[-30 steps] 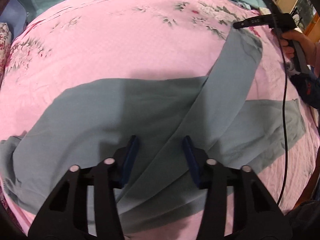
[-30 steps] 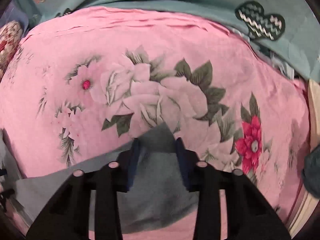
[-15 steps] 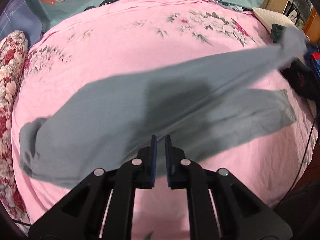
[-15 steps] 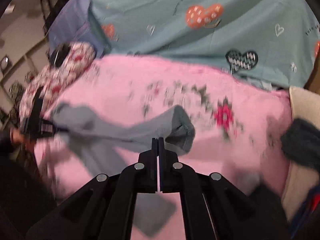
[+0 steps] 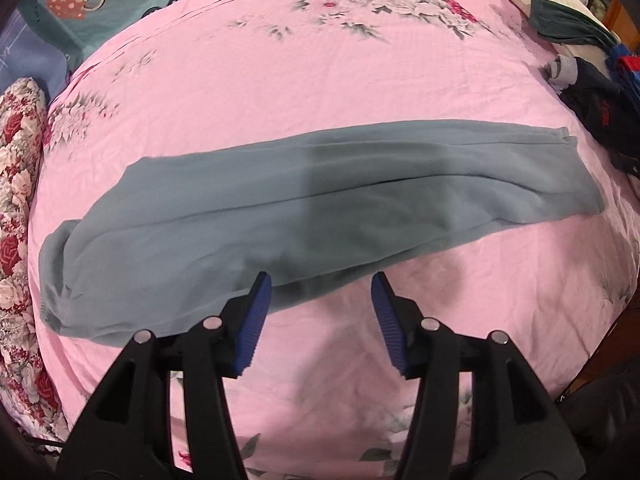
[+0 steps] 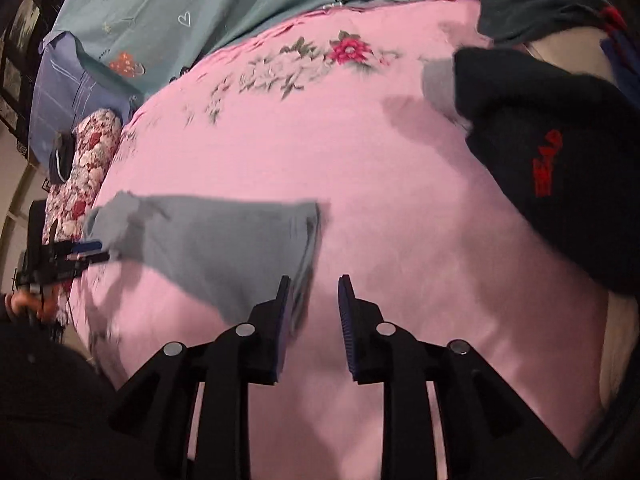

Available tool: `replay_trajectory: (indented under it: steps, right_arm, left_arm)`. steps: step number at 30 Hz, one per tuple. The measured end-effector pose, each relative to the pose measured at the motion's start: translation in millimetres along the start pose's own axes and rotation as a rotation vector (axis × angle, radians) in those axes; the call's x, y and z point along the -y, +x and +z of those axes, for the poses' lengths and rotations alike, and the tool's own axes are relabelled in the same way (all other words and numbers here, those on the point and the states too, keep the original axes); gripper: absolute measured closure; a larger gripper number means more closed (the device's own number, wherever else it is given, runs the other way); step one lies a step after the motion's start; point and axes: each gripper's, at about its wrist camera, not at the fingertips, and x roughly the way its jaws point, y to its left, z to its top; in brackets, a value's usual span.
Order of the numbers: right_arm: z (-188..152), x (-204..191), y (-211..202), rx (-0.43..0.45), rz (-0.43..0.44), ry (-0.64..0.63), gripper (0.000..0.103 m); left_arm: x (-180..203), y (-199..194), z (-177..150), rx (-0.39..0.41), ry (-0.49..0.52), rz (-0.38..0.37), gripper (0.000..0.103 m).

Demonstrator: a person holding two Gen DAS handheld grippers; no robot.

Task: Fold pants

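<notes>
The grey-blue pants (image 5: 312,196) lie flat on the pink floral bedsheet (image 5: 320,80), one leg laid over the other, waist at the left and cuffs at the right. My left gripper (image 5: 320,300) is open and empty, just in front of the pants' near edge. In the right wrist view the pants (image 6: 224,248) lie left of centre. My right gripper (image 6: 312,300) is open and empty beside the cuff end. The left gripper also shows in the right wrist view (image 6: 86,252) at the far left.
A pile of dark clothes (image 6: 560,160) lies at the right side of the bed, also in the left wrist view (image 5: 600,108). A teal patterned sheet (image 6: 200,12) is at the back. A red floral pillow (image 5: 16,200) lies at the left edge.
Both grippers were shut on the pants half a second ago, carrying one leg across. Now the leg lies over the other, both grippers have let go and opened.
</notes>
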Motion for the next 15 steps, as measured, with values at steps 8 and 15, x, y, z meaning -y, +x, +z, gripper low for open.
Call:
replay_trajectory:
  steps: [8, 15]
  right_arm:
    - [26.0, -10.3, 59.6, -0.059, -0.099, -0.15, 0.099]
    - [47.0, 10.6, 43.4, 0.044, -0.182, -0.048, 0.099]
  left_arm:
    - [-3.7, -5.2, -13.8, -0.023, -0.042, 0.068, 0.042]
    - [-40.5, -10.1, -26.0, -0.03, -0.177, 0.111, 0.041]
